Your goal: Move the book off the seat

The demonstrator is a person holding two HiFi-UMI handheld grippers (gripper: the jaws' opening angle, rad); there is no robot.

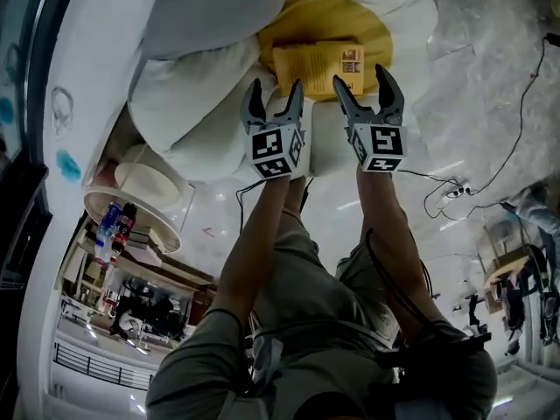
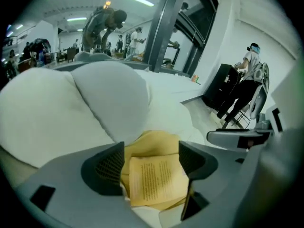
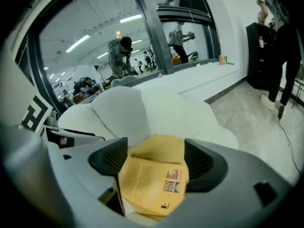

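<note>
There, held left gripper (image 1: 276, 94) and right gripper (image 1: 360, 81) side by side close by the near edge of the yellow book (image 1: 319, 64) on the yellow seat (image 1: 332, 20), fingers (image 2: 104, 167) of both spread open, gripping nothing.

Book (image 3: 151, 182) cover: lines of dark print on yellow, too small and blurred to read. Beside them are two small picture panels and one small black mark, no letters legible.
Left tongs (image 1: 276, 90): the marker cube (image 1: 276, 151) bears black-and-white square patterns, no letters or digits.
Right tongs (image 1: 360, 79): the same kind of square patterns.
Bottles (image 1: 115, 224): coloured labels, unreadable.
Readable words or numbers: none.
</note>
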